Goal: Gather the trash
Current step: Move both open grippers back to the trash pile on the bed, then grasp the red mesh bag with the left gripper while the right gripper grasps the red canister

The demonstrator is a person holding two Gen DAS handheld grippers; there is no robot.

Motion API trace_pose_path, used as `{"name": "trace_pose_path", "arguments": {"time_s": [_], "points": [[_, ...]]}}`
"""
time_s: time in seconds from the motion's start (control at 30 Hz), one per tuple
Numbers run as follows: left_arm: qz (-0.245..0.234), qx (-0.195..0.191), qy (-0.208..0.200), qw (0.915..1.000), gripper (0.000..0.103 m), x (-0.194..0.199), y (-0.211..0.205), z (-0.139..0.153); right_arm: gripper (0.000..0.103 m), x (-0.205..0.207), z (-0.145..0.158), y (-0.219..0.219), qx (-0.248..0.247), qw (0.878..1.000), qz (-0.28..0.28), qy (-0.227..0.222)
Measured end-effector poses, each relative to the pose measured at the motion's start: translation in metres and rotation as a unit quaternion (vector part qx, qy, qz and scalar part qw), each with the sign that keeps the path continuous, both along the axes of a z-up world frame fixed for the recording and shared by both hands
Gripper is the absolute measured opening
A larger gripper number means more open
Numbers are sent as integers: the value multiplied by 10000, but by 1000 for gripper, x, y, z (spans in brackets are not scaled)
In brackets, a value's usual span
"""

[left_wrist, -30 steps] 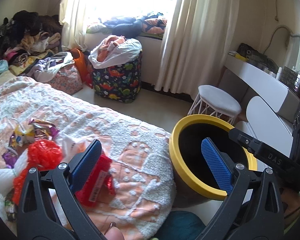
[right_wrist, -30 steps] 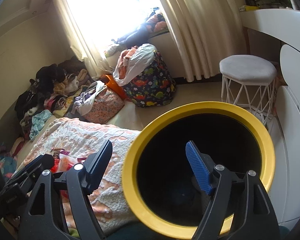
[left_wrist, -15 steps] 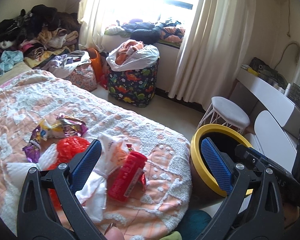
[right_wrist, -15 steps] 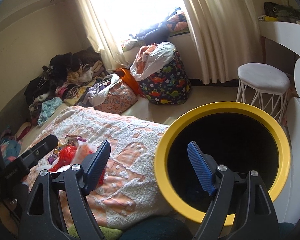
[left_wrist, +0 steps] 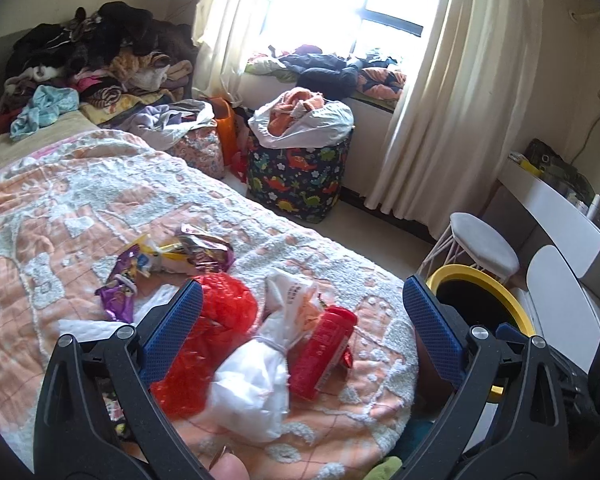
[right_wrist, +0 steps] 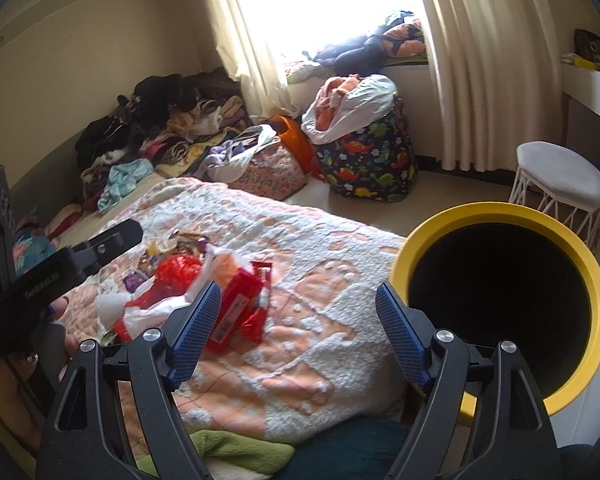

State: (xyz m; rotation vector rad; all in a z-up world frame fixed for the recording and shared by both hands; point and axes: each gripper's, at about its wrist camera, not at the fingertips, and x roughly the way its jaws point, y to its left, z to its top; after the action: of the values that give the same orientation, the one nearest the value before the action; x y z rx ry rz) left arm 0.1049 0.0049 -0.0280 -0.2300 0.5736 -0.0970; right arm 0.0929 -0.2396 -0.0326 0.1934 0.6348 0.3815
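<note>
Yellow bin (left_wrist: 512, 300) slid right; trash pile (left_wrist: 236, 344) centred.

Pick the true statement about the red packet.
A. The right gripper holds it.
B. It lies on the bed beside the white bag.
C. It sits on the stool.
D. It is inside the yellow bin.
B: the red packet lies on the bed, right next to the white bag, and no gripper holds it.

The left gripper (left_wrist: 300, 320) and the right gripper (right_wrist: 298, 318) look alike: black plastic arms shaped as open triangles, each with two silver screw heads near the tip. Their jaws carry blue pads with a fine ribbed texture.
</note>
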Motion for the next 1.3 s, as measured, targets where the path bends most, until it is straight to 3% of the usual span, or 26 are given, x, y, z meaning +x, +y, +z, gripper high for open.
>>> {"name": "trace_pose_path", "arguments": {"time_s": [0.5,0.67,0.93,1.03,1.3], "points": [[511,-181,276,9981,91,-13,64,-13,77,11,-10,53,-369,9981,454,177],[527,-212,456,9973,81,-19,78,-23,77,26,-17,61,-332,9977,452,369],[359,-468,881,9944,44,-20,89,-45,77,49,-28,65,-245,9965,442,669],[273,-473,997,9935,39,-18,84,-50,77,58,-32,68,-238,9959,429,762],[206,-384,1392,9893,39,-10,74,-70,77,86,-49,76,-136,9923,412,1162]]}}
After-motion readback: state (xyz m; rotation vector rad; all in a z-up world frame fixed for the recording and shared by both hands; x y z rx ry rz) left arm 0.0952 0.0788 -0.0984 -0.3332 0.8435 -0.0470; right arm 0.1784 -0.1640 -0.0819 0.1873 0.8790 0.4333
